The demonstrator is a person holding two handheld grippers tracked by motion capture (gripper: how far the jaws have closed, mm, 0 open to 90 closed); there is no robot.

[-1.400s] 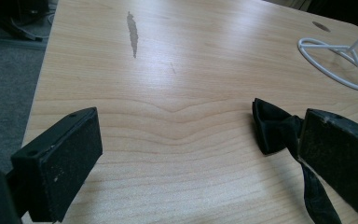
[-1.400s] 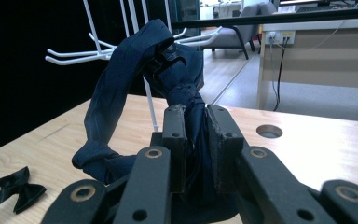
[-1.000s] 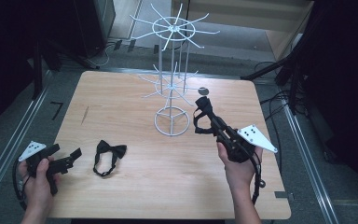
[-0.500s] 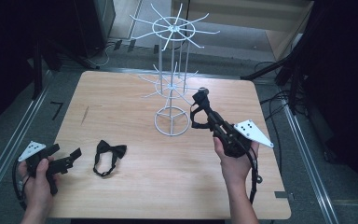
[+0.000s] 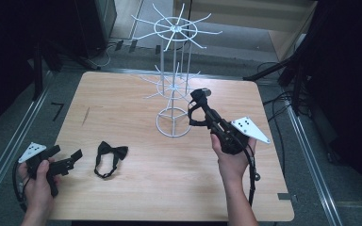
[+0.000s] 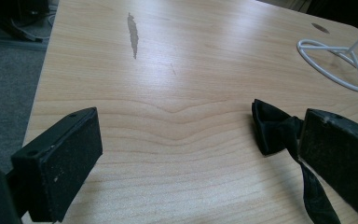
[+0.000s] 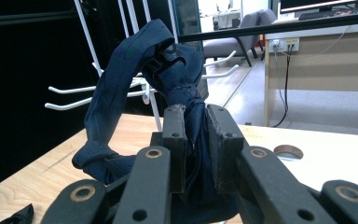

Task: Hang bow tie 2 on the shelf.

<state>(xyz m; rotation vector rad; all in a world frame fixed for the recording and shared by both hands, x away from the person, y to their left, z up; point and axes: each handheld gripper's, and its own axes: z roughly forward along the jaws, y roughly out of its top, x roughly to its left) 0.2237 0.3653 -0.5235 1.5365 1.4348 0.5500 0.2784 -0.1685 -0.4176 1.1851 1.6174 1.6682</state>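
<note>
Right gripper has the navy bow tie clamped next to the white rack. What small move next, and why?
Probably lift the right gripper slightly and ease the navy bow tie toward the lower hooks of the white rack. The jaws are shut on its knot, its strap loop hangs free, and the hooks stand just beyond it.

- My right gripper (image 5: 199,101), its jaws clamped on the navy bow tie (image 5: 195,109), has moved left and a little forward over the past second, toward the white wire rack (image 5: 173,89).
- The tie now hangs just beside the rack's lower hooks, over its ring base.
- My right hand (image 5: 231,153) has shifted left with it.
</note>
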